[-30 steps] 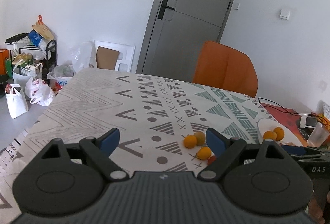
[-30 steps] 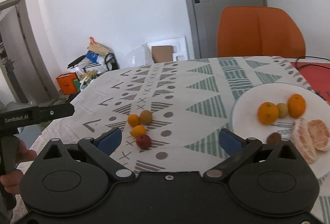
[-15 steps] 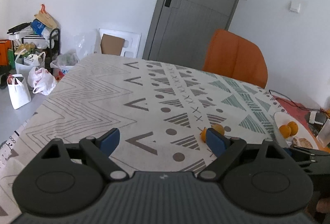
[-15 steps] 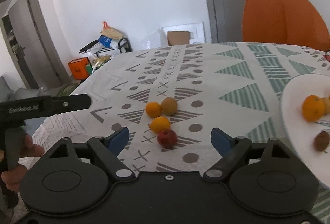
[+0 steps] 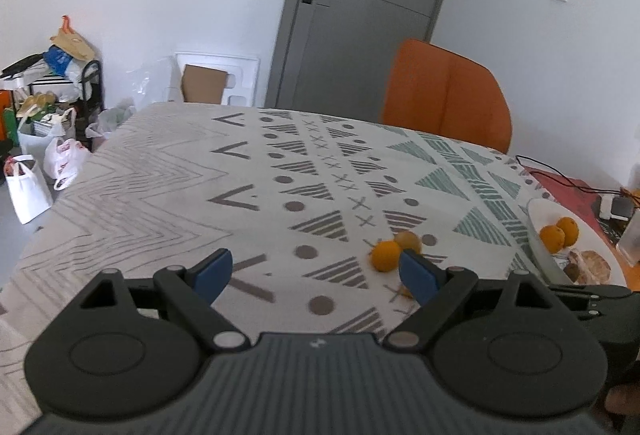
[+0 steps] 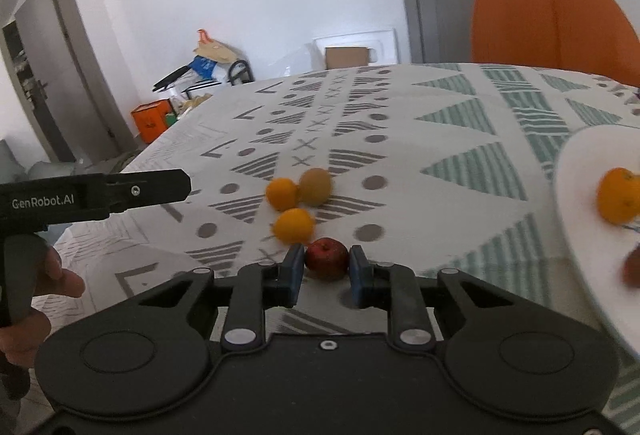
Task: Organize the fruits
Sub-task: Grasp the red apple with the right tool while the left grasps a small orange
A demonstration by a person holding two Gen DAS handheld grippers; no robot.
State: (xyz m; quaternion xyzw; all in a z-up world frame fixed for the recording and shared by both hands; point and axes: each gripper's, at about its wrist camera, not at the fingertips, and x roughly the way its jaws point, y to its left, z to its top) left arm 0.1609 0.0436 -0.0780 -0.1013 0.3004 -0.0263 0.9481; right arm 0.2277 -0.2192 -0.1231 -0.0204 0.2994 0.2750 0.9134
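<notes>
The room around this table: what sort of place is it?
Probably a home dining area: a patterned tablecloth with a plate of fruit, an orange chair, and shopping bags on the floor by a grey door.

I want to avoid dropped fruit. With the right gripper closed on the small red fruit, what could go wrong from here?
1. The right gripper pinches the red fruit only at its sides near the pad tips; being round, it may slip out when lifted.
2. An orange lies just beyond it, so lifting could nudge it and make it roll.
3. The white plate already holds fruit, so landing space looks limited.
</notes>
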